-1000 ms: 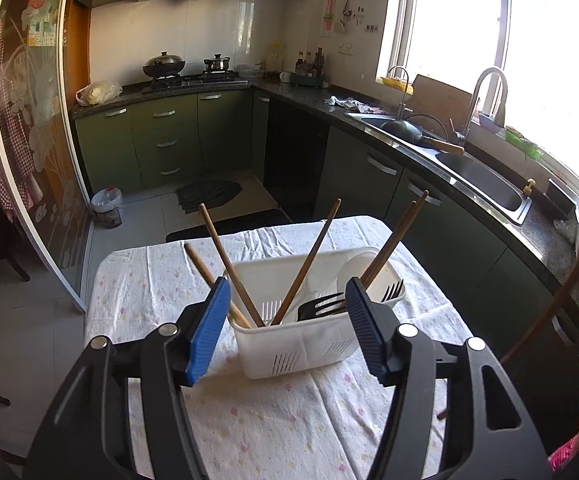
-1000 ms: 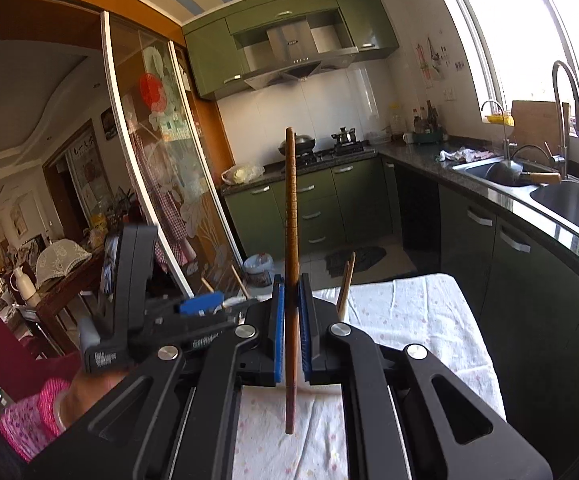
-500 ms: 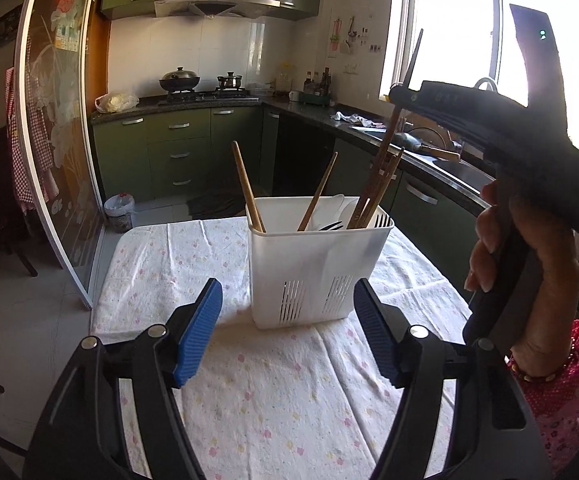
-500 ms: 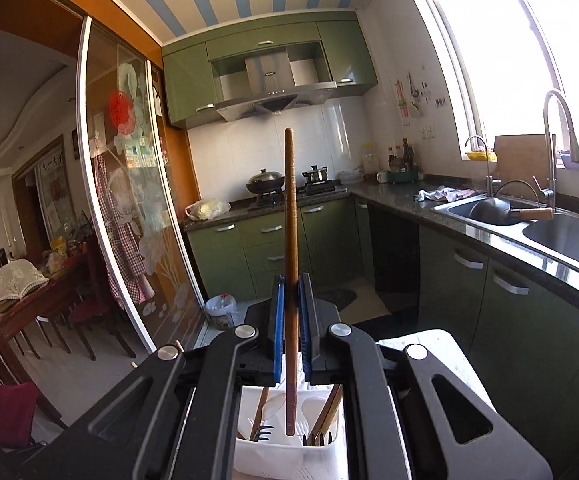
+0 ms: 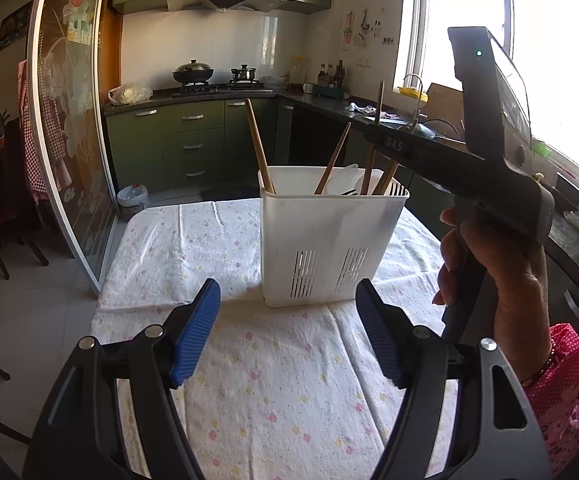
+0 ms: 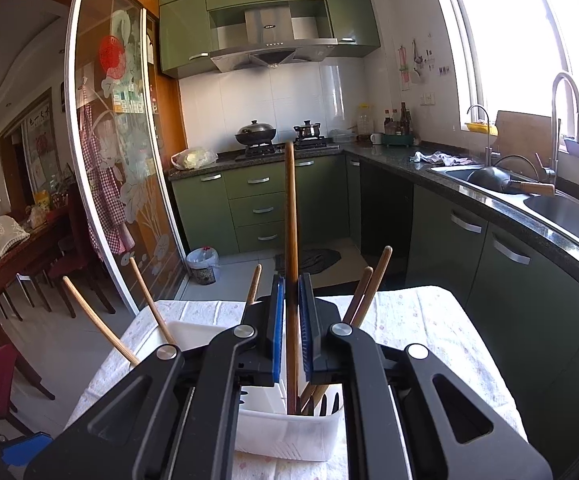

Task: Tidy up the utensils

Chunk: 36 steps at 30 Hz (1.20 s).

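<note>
Letting go looks like the step in hand: the right tool [image 6: 291,328] stands over the white caddy [image 6: 285,436] with a long wooden-handled utensil [image 6: 290,216] upright between its blue pads. Its jaws have just been opening, and a thin gap now shows on either side of the handle, so the grip seems to be slackening rather than clamped. The left tool [image 5: 287,332] hangs wide open and empty on the near side of the caddy, above the flowered cloth of the worktop [image 5: 273,408].

Trouble could come from the release itself. If the handle is not yet seated at the bottom, it may drop and topple outward over the rim. Withdrawing the right tool too low could snag the other handles [image 6: 369,288] leaning just to its right, or nudge the light plastic caddy across the cloth, which may slide or bunch.

Nothing steadies the caddy, since the left tool is not touching it.

It sits upright near the far middle of the worktop, slotted at its base, holding several slanted wooden sticks, a pale spoon and dark fork tines.
</note>
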Tool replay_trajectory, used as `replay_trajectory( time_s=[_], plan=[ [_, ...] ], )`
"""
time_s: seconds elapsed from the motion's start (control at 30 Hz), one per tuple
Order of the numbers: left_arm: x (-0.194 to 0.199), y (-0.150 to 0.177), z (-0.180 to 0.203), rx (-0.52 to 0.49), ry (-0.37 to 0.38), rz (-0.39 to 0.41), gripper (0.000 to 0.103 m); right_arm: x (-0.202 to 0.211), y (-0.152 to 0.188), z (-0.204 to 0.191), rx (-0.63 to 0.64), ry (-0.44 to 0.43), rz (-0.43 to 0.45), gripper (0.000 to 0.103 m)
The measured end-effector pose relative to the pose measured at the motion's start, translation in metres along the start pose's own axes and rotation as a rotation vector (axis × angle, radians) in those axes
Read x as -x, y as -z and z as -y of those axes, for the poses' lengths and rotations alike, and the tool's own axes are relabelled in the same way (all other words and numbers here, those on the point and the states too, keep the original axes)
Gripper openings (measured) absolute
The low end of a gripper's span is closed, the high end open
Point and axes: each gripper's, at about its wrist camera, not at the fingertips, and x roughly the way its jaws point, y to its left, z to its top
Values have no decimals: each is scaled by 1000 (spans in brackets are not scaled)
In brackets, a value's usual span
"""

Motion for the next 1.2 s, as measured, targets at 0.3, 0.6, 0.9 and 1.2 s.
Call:
replay_trajectory(
  time_s=[0.3,0.6,0.9,1.2],
  plan=[
    [4,4,3,-19,-27,20,75,63,6,0,-11,-18,105,67],
    [20,14,10,-45,-58,67,94,182,71,27,-62,5,183,98],
    [43,24,14,-48,-69,115,96,255,146,54,-118,91,198,98],
    [48,31,4,-2,-50,110,96,242,173,71,-164,130,262,98]
  ],
)
